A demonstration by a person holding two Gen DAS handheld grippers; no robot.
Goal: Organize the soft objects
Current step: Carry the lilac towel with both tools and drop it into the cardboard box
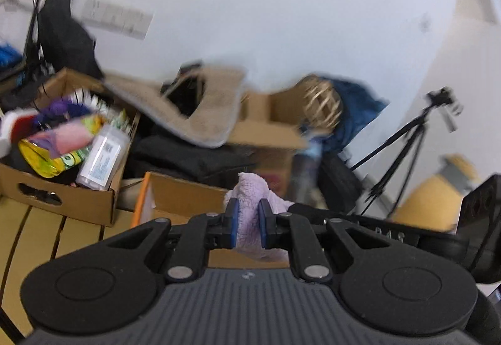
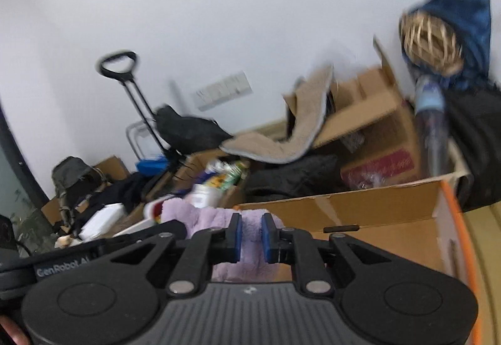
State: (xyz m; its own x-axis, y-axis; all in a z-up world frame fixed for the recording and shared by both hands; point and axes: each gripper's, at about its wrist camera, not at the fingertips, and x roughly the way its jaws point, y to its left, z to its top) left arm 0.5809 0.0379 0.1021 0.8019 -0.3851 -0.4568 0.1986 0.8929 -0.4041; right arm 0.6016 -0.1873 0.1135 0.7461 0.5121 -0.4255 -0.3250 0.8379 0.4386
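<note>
A fluffy lilac cloth (image 1: 250, 198) is pinched between the blue pads of my left gripper (image 1: 249, 224), which is shut on it. The same lilac cloth (image 2: 216, 219) stretches across to my right gripper (image 2: 250, 234), also shut on it, its pads pressing a fold. The cloth hangs in the air between both grippers, above an open cardboard box with an orange edge (image 2: 375, 210). In the left wrist view that box (image 1: 175, 194) sits just beyond the fingers, and the right gripper's black body (image 1: 407, 235) shows at the right. Both views are motion-blurred.
A cardboard box of colourful packets and toys (image 1: 62, 198) stands left. Behind lie a beige fleece mat (image 1: 213, 113), dark clothes (image 1: 194, 157), more cartons (image 2: 369, 113), a wicker ball (image 2: 432, 44) on blue fabric, a trolley handle (image 2: 119, 63) and a tripod (image 1: 404, 154). Wooden slats (image 1: 37, 238) lie below.
</note>
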